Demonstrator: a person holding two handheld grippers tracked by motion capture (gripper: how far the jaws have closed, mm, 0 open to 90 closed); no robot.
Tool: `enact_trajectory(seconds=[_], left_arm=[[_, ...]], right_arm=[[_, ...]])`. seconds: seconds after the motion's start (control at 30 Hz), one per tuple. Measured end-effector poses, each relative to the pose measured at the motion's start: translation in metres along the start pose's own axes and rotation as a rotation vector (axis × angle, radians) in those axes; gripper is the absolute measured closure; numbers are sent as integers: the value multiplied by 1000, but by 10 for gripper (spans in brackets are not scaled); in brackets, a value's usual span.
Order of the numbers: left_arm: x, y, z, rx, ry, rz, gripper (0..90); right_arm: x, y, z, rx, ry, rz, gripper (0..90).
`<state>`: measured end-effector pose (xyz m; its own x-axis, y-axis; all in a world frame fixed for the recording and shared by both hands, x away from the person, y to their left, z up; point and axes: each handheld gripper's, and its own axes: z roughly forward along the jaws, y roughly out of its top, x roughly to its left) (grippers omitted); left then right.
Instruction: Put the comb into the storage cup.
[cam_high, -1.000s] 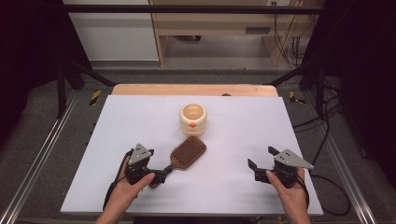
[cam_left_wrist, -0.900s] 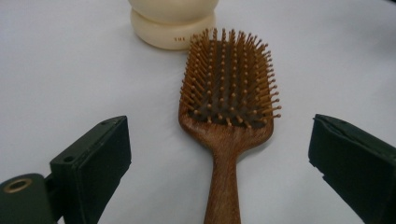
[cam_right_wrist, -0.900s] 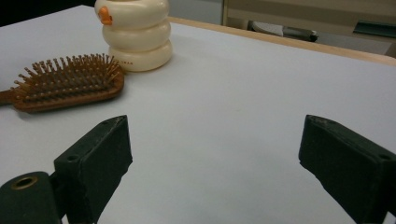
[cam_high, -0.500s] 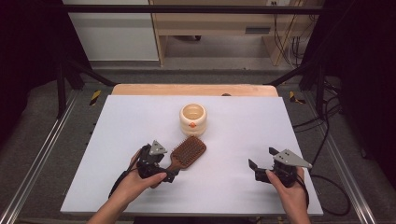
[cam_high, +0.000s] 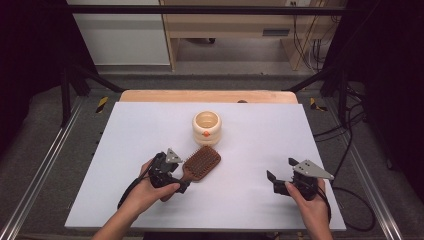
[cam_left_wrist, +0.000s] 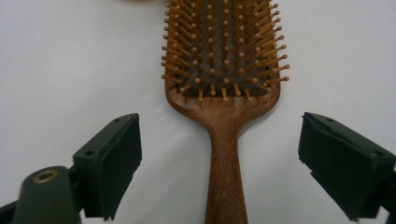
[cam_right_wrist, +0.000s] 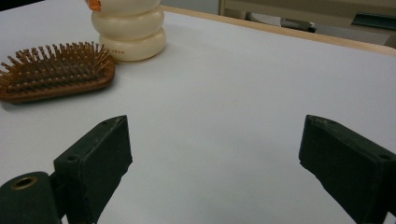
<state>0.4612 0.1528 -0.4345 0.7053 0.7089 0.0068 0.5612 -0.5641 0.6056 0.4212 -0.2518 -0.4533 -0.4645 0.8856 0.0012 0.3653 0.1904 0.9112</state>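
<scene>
A wooden paddle hairbrush (cam_high: 202, 162) lies bristles up on the white table, its handle pointing to the near left. My left gripper (cam_high: 181, 184) is at that handle. In the left gripper view the handle (cam_left_wrist: 225, 158) runs up between the two black jaws, and there is a gap on each side. The jaws have just been closing and do not touch the wood, so the left gripper (cam_left_wrist: 219, 135) is open. My right gripper (cam_high: 274, 181) rests at the near right, open and with nothing in it (cam_right_wrist: 215, 144). From there the hairbrush (cam_right_wrist: 56, 77) lies at the far left.
A cream ringed pot (cam_high: 206, 127) with an orange spot stands just behind the brush head, also seen as the cream pot (cam_right_wrist: 128, 32) in the right gripper view. The white tabletop (cam_high: 260, 135) ends in a wooden strip at the back. Metal frame rails run along both sides.
My left hand has moved right to the brush, and its jaws now straddle the handle. The right hand has stayed put.
</scene>
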Motion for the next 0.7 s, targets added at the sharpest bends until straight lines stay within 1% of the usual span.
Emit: enact_trajectory(seconds=[0.03, 0.1, 0.17, 0.23, 0.27, 0.37, 0.5, 0.57, 0.7], left_arm=[[1, 0, 1, 11, -10, 0, 162], [2, 1, 3, 24, -16, -10, 186], [4, 2, 5, 40, -38, -18, 214], [5, 3, 8, 60, -59, -36, 206], [4, 3, 10, 67, -60, -42, 209], [3, 4, 15, 97, -64, -31, 246], [2, 6, 21, 122, -67, -27, 310], [2, 7, 22, 130, -55, -23, 342], [3, 9, 24, 133, -55, -18, 407]], right_arm=[[0, 0, 0, 4, 1, -3, 96], [1, 0, 1, 4, 5, -6, 96], [1, 0, 1, 6, 7, -7, 96], [1, 0, 2, 9, 6, -6, 96], [1, 0, 2, 11, 5, -6, 96], [1, -1, 2, 12, 5, -4, 96], [1, -1, 2, 12, 7, -4, 96], [1, -1, 2, 12, 9, -4, 96], [2, -1, 3, 17, 13, -8, 96]])
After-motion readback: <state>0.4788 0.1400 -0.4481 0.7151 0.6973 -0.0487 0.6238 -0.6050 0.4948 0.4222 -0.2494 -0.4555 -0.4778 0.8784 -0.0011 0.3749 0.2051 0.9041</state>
